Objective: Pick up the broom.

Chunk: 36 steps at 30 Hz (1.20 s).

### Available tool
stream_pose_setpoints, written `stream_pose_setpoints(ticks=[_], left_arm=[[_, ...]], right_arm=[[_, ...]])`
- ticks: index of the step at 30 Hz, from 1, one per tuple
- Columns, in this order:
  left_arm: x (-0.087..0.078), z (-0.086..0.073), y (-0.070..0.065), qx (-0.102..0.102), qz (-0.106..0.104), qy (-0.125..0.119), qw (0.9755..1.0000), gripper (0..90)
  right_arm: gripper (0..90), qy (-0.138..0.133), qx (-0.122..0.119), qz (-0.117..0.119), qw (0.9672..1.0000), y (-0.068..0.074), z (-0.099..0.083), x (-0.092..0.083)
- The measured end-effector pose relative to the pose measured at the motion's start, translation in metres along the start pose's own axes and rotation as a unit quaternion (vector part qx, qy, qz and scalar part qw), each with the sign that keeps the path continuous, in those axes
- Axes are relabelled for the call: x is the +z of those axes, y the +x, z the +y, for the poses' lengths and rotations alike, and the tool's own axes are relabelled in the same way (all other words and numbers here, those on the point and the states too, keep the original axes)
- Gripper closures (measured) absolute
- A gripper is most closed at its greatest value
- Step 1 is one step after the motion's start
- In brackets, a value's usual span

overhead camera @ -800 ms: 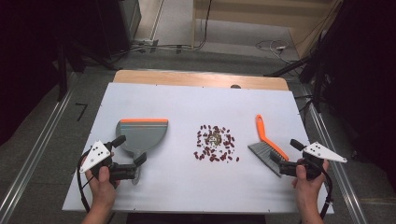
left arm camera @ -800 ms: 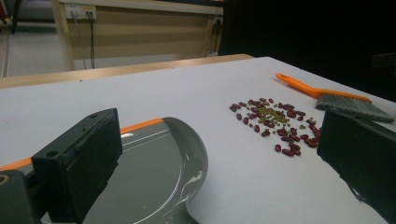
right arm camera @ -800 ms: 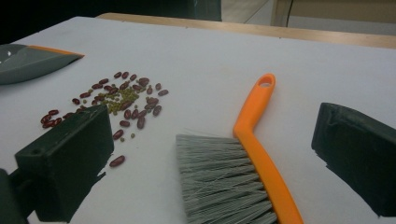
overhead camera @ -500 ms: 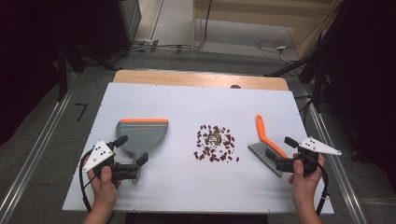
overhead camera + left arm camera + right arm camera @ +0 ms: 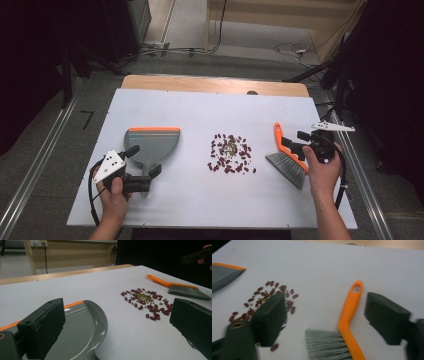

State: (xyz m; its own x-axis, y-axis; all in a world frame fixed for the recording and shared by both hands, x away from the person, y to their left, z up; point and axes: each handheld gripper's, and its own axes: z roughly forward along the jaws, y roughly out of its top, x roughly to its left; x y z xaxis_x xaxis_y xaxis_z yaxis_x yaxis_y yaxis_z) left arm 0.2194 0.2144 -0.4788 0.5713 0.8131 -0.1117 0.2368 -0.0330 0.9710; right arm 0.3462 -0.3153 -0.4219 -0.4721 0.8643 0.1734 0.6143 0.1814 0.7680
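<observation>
The orange-handled brush [image 5: 286, 155] lies flat at the white desk's [image 5: 200, 200] right, handle pointing away, bristles toward the person, between the wide-spread right claw [image 5: 324, 315]; left claw [image 5: 145, 160] also wide.

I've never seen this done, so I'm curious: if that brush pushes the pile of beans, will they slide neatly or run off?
The beans lie loose, not stuck together, so they would probably scatter rather than move as one. The red ones look rounded and smooth, so some may roll on the flat white table. The brush has a wide row of bristles, which should gather most.
</observation>
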Motion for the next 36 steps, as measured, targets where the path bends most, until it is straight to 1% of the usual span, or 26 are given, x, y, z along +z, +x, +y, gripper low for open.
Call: stream_pose_setpoints(ticks=[1, 2, 3, 4, 5, 6, 9, 10, 12, 13, 15, 17, 18, 19, 21, 22, 24, 26, 28, 31, 32, 34, 36], left_arm=[[0.001, 0.0, 0.0, 0.002, -0.001, 0.001, 1.0, 0.3], [0.001, 0.0, 0.0, 0.002, -0.001, 0.001, 1.0, 0.3], [0.001, 0.0, 0.0, 0.002, 0.0, 0.002, 1.0, 0.4], [0.0, 0.0, 0.0, 0.002, 0.0, 0.002, 1.0, 0.3], [0.0, 0.0, 0.001, 0.001, 0.0, 0.002, 1.0, 0.3], [0.0, 0.0, 0.001, 0.0, 0.0, 0.002, 1.0, 0.3], [0.001, -0.001, 0.002, -0.001, -0.001, 0.002, 1.0, 0.4], [0.001, -0.001, 0.002, 0.0, -0.001, 0.002, 1.0, 0.4], [0.001, 0.0, 0.001, 0.0, -0.002, 0.003, 1.0, 0.4], [0.001, 0.0, 0.001, -0.002, -0.002, 0.002, 1.0, 0.4], [0.001, 0.0, 0.0, -0.001, -0.003, 0.003, 1.0, 0.3], [0.001, 0.0, 0.0, 0.0, -0.003, 0.004, 1.0, 0.3], [0.001, 0.0, 0.0, -0.001, -0.003, 0.004, 1.0, 0.4], [0.002, 0.0, 0.0, 0.0, -0.003, 0.004, 1.0, 0.3], [0.002, 0.0, 0.0, 0.0, -0.004, 0.003, 1.0, 0.4], [0.002, 0.0, 0.0, 0.001, -0.004, 0.004, 1.0, 0.4], [0.002, 0.0, 0.0, 0.001, -0.005, 0.004, 1.0, 0.4], [0.002, 0.0, 0.0, 0.002, -0.005, 0.006, 1.0, 0.3], [0.002, 0.0, 0.0, 0.002, -0.004, 0.006, 1.0, 0.4], [0.003, -0.001, -0.001, 0.001, -0.004, 0.007, 1.0, 0.4], [0.003, 0.0, -0.001, 0.003, -0.004, 0.008, 1.0, 0.4], [0.003, 0.0, -0.002, 0.002, -0.004, 0.007, 1.0, 0.4], [0.003, 0.0, -0.002, -0.002, -0.006, 0.005, 1.0, 0.4]], right_arm=[[31.9, 0.004, 0.003, -0.003, 1.0, -0.001, 0.002, 0.003], [36.4, 0.009, 0.006, -0.006, 0.9999, -0.002, 0.005, 0.006], [39.6, 0.014, 0.009, -0.003, 0.9999, -0.003, 0.007, 0.009], [41.1, 0.02, 0.011, -0.006, 0.9997, -0.004, 0.008, 0.013], [41.8, 0.025, 0.009, -0.016, 0.9995, -0.004, 0.009, 0.015], [43.9, 0.038, 0.003, -0.033, 0.9987, -0.003, 0.01, 0.02], [46.6, 0.071, -0.008, -0.054, 0.996, -0.003, 0.01, 0.032], [47.9, 0.081, -0.008, -0.054, 0.9952, -0.004, 0.01, 0.035], [51.3, 0.092, 0.0, -0.056, 0.9942, -0.006, 0.008, 0.041], [52.8, 0.097, 0.0, -0.059, 0.9936, -0.006, 0.008, 0.043], [56.5, 0.107, -0.011, -0.074, 0.9915, -0.006, 0.006, 0.047], [59.6, 0.104, -0.006, -0.08, 0.9913, -0.005, 0.002, 0.049], [60.7, 0.102, -0.004, -0.084, 0.9912, -0.005, 0.0, 0.05], [61.4, 0.106, -0.004, -0.089, 0.9903, -0.005, -0.001, 0.051], [63.1, 0.121, -0.006, -0.097, 0.9878, -0.005, -0.004, 0.055], [63.3, 0.125, -0.006, -0.098, 0.9872, -0.005, -0.006, 0.056], [63.4, 0.136, 0.001, -0.096, 0.9861, -0.006, -0.008, 0.058], [63.3, 0.144, 0.01, -0.086, 0.9858, -0.006, -0.008, 0.06], [63.4, 0.151, 0.009, -0.088, 0.9846, -0.006, -0.009, 0.062], [64.0, 0.164, 0.007, -0.093, 0.982, -0.006, -0.012, 0.067], [64.3, 0.169, 0.006, -0.097, 0.9809, -0.006, -0.013, 0.069], [64.4, 0.179, 0.002, -0.114, 0.9772, -0.005, -0.017, 0.073], [64.5, 0.177, 0.005, -0.115, 0.9774, -0.005, -0.018, 0.073]])
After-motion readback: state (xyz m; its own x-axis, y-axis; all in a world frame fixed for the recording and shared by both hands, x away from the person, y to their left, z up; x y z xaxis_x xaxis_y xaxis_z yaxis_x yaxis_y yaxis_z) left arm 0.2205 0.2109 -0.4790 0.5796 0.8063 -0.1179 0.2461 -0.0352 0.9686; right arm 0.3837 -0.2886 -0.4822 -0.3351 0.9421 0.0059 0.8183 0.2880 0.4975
